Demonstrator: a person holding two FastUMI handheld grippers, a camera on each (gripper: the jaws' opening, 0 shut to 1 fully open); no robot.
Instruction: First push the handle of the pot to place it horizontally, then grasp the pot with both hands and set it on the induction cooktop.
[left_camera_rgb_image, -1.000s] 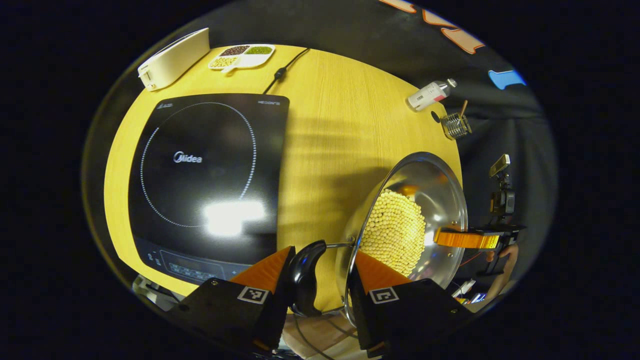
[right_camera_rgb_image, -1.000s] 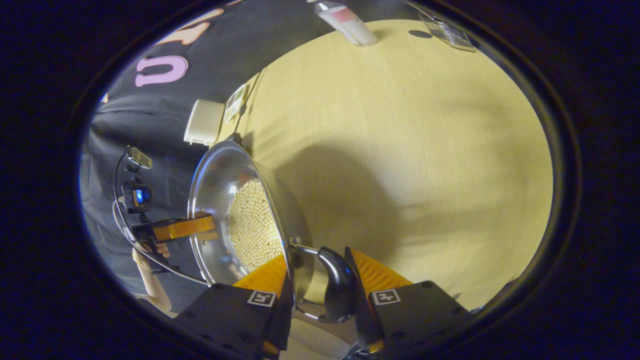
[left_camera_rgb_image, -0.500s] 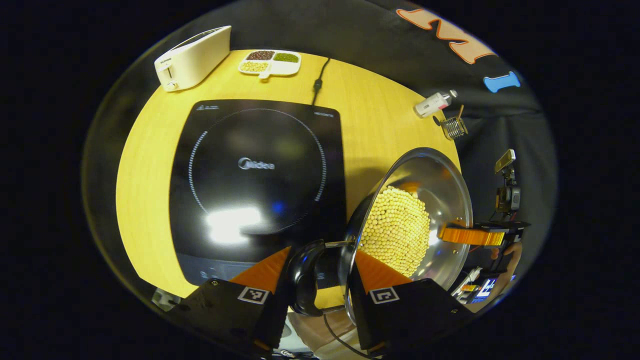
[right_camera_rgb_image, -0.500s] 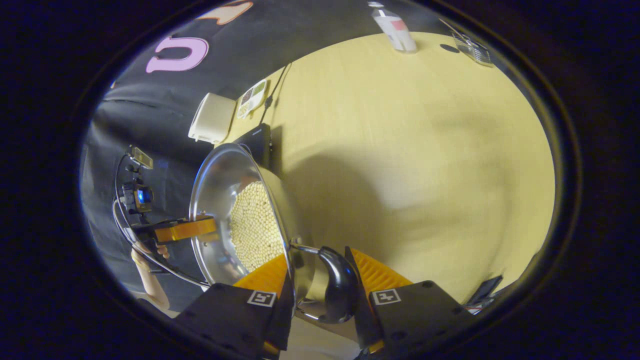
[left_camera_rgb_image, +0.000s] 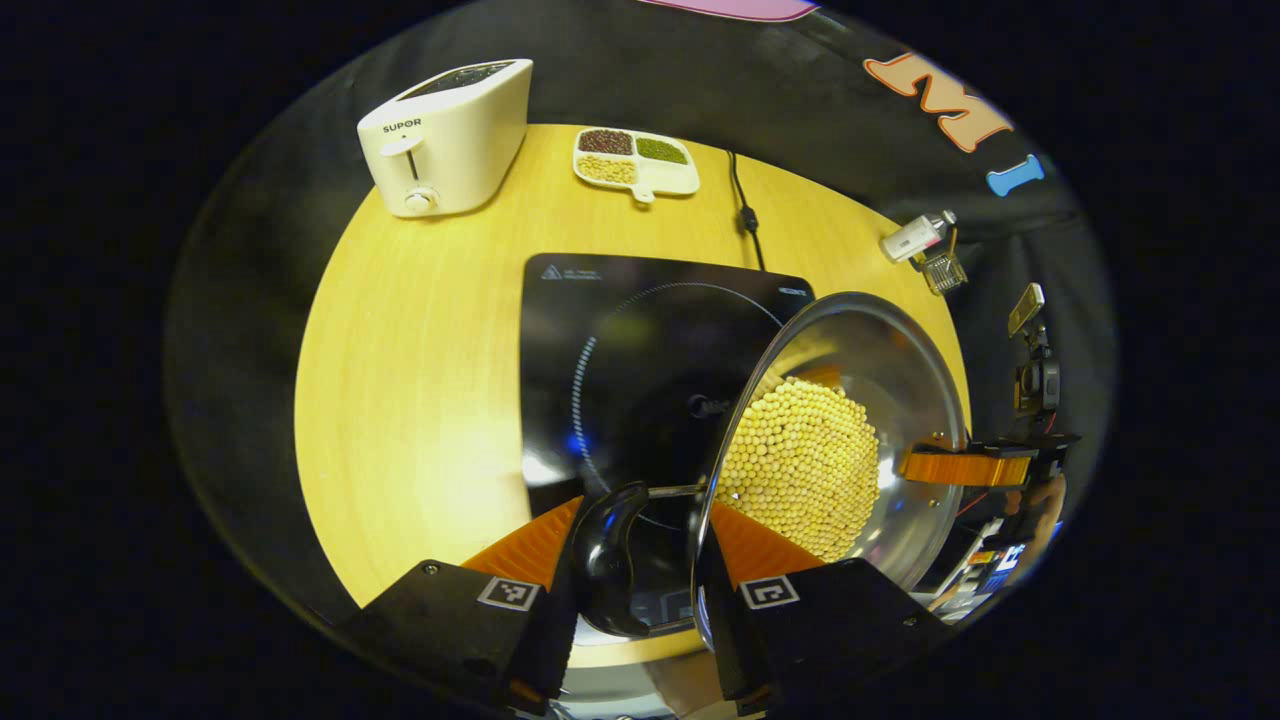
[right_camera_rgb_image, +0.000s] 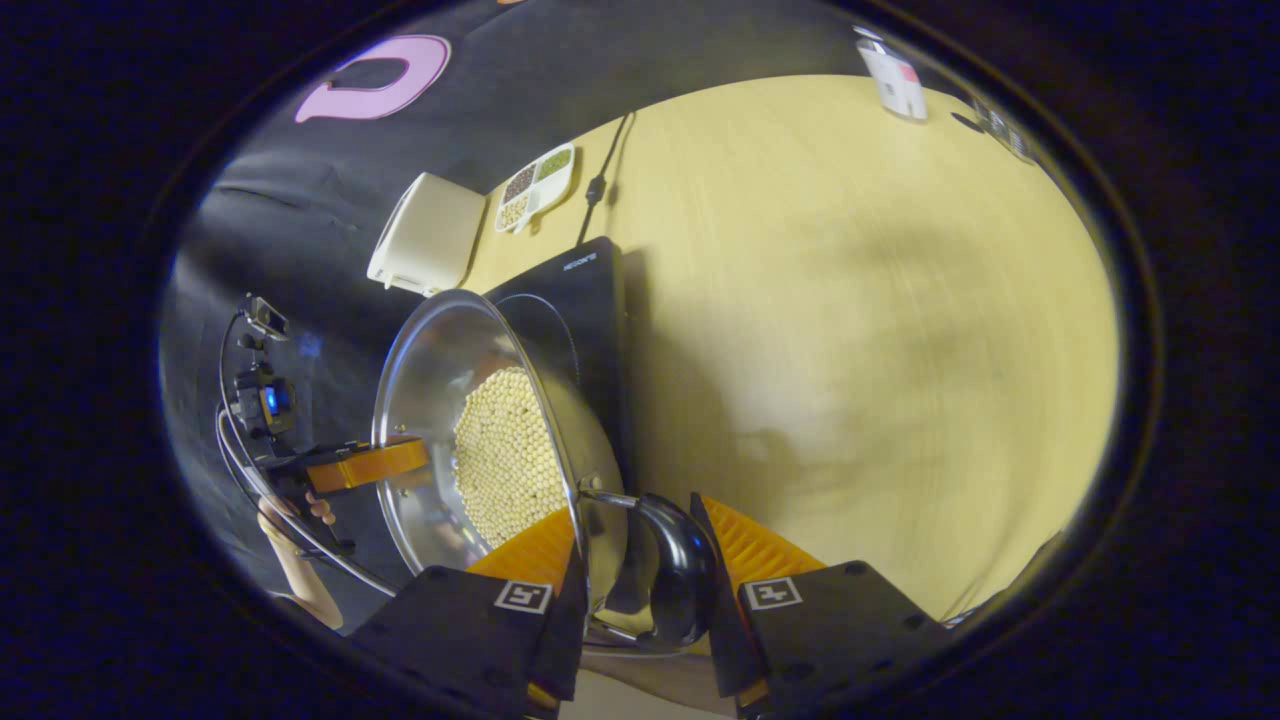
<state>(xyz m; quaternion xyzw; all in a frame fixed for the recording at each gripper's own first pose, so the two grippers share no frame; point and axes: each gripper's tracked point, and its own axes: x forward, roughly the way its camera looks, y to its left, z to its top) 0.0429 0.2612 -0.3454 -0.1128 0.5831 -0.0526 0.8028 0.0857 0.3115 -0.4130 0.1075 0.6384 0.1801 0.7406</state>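
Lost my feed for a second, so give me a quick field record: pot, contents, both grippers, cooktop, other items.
pot: steel, held above the table, partly over the cooktop
contents: pale round beads
left hand-held gripper: shut on black side handle
right hand-held gripper: shut on opposite handle
induction cooktop: bare
other items: toaster, divided dish, bottle

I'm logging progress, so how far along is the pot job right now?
Done: both grippers grip the pot of beans, the left gripper on one black handle, the right gripper on the other. In hand: the pot hangs partly over the cooktop. Left: centre it on the ring and set it down.
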